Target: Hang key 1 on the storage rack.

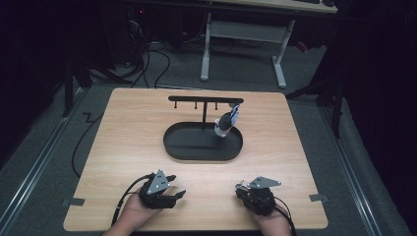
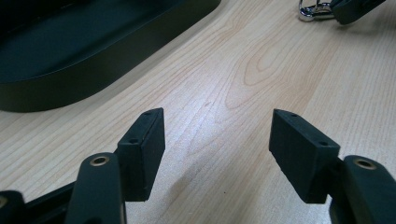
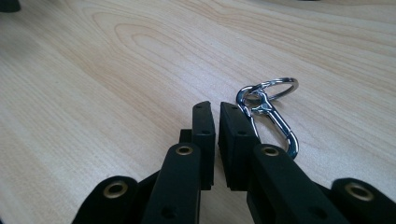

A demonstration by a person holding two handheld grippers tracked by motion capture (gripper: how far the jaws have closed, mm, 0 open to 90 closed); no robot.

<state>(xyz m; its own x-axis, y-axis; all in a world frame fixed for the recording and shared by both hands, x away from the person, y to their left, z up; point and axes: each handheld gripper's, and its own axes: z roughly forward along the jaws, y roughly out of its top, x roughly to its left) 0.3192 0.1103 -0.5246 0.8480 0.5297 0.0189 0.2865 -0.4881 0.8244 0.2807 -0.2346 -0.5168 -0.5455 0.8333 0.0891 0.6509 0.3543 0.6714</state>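
Note:
A black stand with a peg bar point(image 1: 205, 100) rises from a black oval tray point(image 1: 196, 156) at the table's middle. A small white and blue keychain figure point(image 1: 226, 123) hangs at the bar's right end, over the tray. My left gripper point(image 1: 176, 186) rests near the front edge, open with bare wood between its jaws point(image 2: 217, 135); the tray's wall point(image 2: 70, 88) lies ahead to its left. My right gripper point(image 1: 241, 187) sits at the front right, its jaws point(image 3: 216, 112) shut with nothing seen between them. A silver clasp with a key ring point(image 3: 268, 109) lies on the wood against its right jaw.
The wooden table point(image 1: 123, 147) has bare room left and right of the tray. From the left gripper view the clasp point(image 2: 310, 11) and the other gripper point(image 2: 355, 7) show at the top right. A desk frame point(image 1: 246, 34) stands on the floor beyond the table.

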